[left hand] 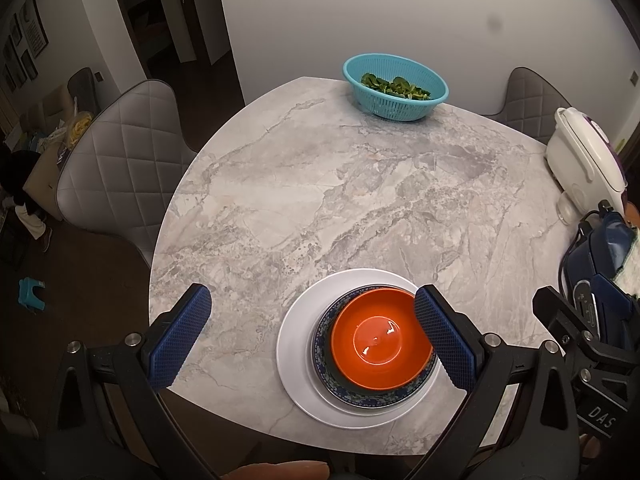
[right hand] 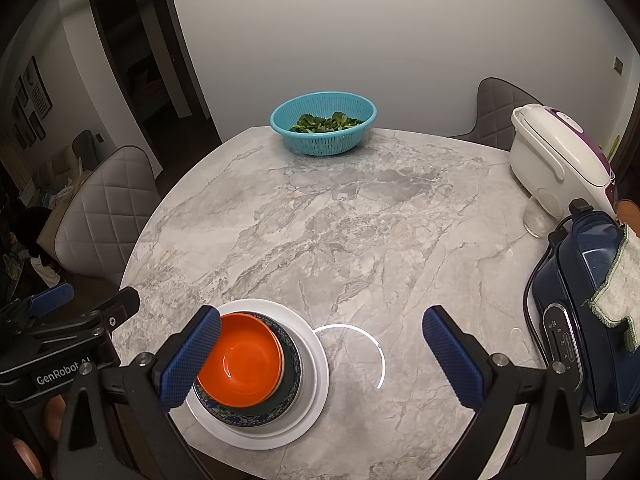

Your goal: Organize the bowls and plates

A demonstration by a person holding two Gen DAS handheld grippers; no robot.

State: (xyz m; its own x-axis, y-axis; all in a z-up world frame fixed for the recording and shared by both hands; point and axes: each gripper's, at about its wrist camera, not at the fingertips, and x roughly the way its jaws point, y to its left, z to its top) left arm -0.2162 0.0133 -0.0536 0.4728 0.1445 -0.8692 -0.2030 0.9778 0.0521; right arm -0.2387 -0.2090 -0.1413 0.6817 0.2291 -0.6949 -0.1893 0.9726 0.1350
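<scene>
- Plainly, the crockery is already nested near the front edge of the marble bench point(left hand: 320, 184): an orange bowl point(left hand: 380, 340) sits in a dark bowl, which rests on a blue patterned plate point(left hand: 360, 398), which lies on a white plate point(left hand: 304, 356).
- The left gripper point(left hand: 312, 336) has its fingers spread wide and grips nothing; the stack lies toward its right finger point(left hand: 444, 336), whose pad overlaps the orange bowl's rim in that view, though contact cannot be told.
- The right gripper point(right hand: 322, 360) is likewise spread wide and empty; from it the stack lies off to the left, partly behind its left finger point(right hand: 190, 364), with bare bench between the fingers.
- The stack is round, so it has no long axis to line up with; what matters is which side it lies on. It sits between the two grippers, the left one looking slightly better centred on it.
- If the pile is to be shifted, I judge a grip on the white plate's rim the safer hold, since the bowls above rest loose.
- A teal colander of greens point(right hand: 324, 128) stands at the far edge, and appliances point(right hand: 560, 156) on the right, well apart from the stack.
</scene>
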